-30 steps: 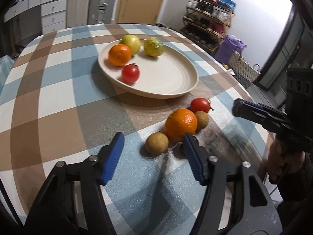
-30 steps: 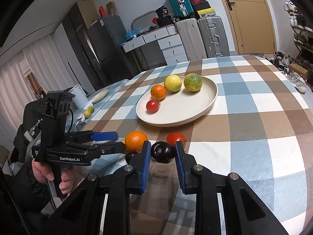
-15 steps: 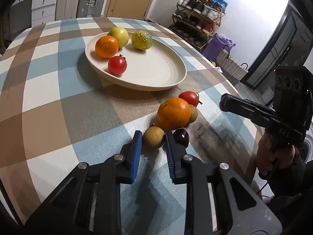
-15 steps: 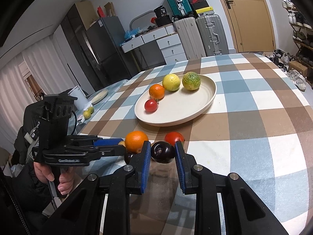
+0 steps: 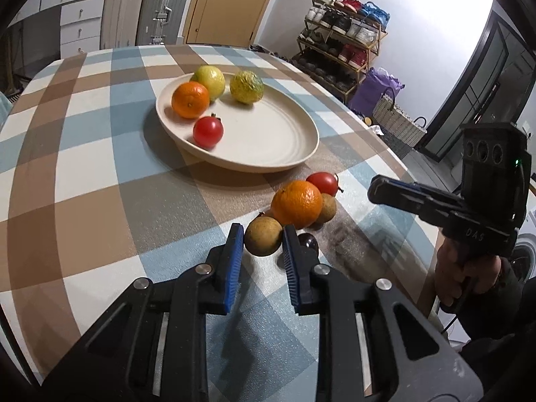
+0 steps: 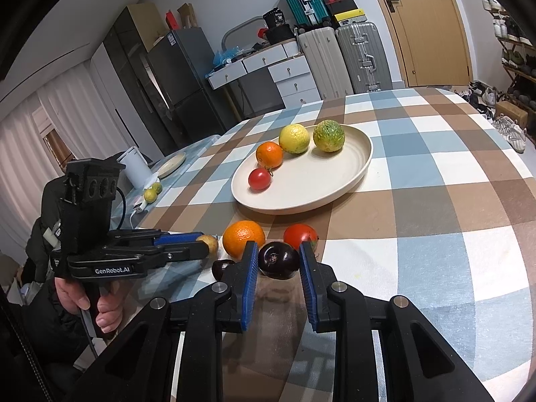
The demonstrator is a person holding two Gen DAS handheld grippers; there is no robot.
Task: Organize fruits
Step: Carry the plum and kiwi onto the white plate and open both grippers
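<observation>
Left wrist view: left gripper has its fingers clamped on the small brown fruit, down at the near side of the plate.
Right wrist view: right gripper fingers clamped on the dark plum, also near-side of the plate.
Handling: both fruits look light, round and smooth, so likely to roll or squirt out; hold across the widest middle, gently, since the plum may bruise.
Neighbours: loose orange touches the brown fruit; a red tomato sits just behind it, a second dark fruit beside the left fingers.
In the way: plate rim, and four fruits already crowding the plate's far side.
Table: checked cloth, open around the plate.
</observation>
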